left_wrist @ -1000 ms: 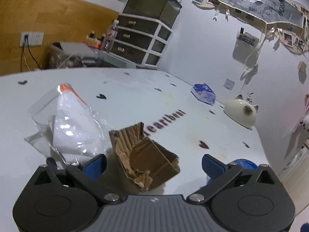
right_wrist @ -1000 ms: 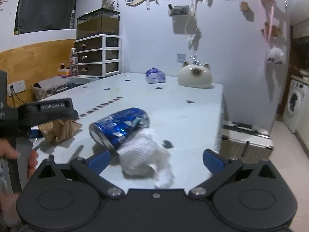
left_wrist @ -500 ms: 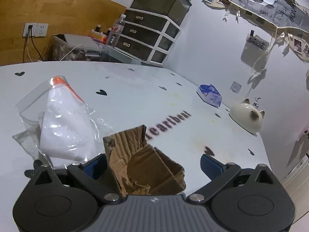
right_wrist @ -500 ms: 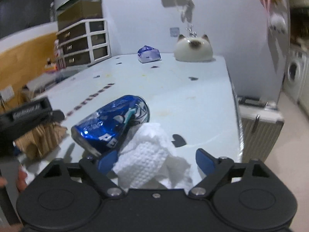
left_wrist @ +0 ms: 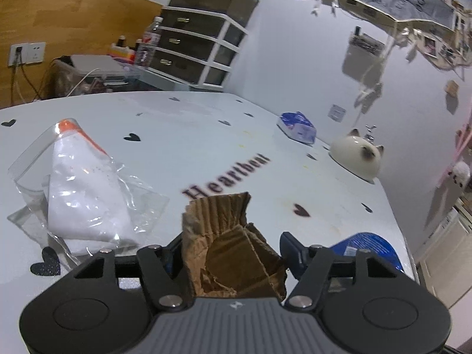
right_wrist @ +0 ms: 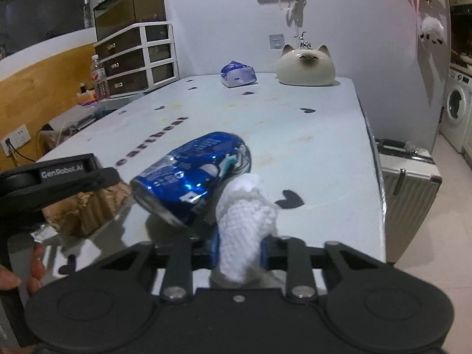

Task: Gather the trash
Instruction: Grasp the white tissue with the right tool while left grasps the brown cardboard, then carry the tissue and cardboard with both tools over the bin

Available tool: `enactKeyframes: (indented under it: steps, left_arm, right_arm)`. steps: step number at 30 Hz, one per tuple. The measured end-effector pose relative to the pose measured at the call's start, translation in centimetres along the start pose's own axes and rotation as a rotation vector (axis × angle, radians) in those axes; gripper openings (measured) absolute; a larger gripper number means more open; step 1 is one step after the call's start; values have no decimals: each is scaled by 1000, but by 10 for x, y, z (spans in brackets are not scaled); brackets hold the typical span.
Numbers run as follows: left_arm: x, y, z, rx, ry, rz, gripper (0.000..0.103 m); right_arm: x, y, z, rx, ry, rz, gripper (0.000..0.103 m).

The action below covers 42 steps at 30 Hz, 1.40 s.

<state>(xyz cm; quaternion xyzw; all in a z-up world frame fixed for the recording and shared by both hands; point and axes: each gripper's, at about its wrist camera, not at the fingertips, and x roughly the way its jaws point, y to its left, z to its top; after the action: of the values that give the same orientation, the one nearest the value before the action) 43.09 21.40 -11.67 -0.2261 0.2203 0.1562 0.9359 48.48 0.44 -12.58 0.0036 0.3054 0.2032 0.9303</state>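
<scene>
On the white table (left_wrist: 206,135), beside the printed word "Heartbeat" (left_wrist: 227,175), your left gripper (left_wrist: 233,250) has a torn piece of brown cardboard (left_wrist: 236,253) squarely between its jaws. Those jaws have just been closing and now stand part-way in, both blue pads against the cardboard's sides, so it is gripped. Its ragged upper flap rises above the fingertips toward the lettering. A clear plastic bag with white contents (left_wrist: 82,194) lies on the table left of the cardboard, outside the jaws. Right of the lettering, your right gripper (right_wrist: 239,249) has also just been closing and is drawn nearly together on a crumpled white paper towel (right_wrist: 244,224), which bulges up between the pads. A dented blue can (right_wrist: 194,177) lies on its side just ahead of and left of that towel, outside the jaws, between the towel and the lettering. Your hand (right_wrist: 17,271) shows at the right wrist view's lower left edge, holding the left gripper's handle.
</scene>
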Motion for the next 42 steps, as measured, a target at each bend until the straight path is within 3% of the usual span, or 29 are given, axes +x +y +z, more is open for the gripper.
enactKeyframes:
  steps: [8, 16, 24, 42]
  left_arm:
    - [-24, 7, -9, 26, 14, -53, 55]
    - [-59, 12, -17, 62, -4, -87, 53]
    - [-106, 5, -39, 189, -40, -65, 53]
    - [-208, -12, -68, 320, -95, -99, 53]
  right_arm:
    - [-18, 8, -12, -7, 2, 12, 22]
    - [-39, 11, -27, 9, 1, 32, 20]
    - [-64, 5, -42, 52, 0, 57, 19]
    - [-179, -2, -62, -9, -125, 17, 19]
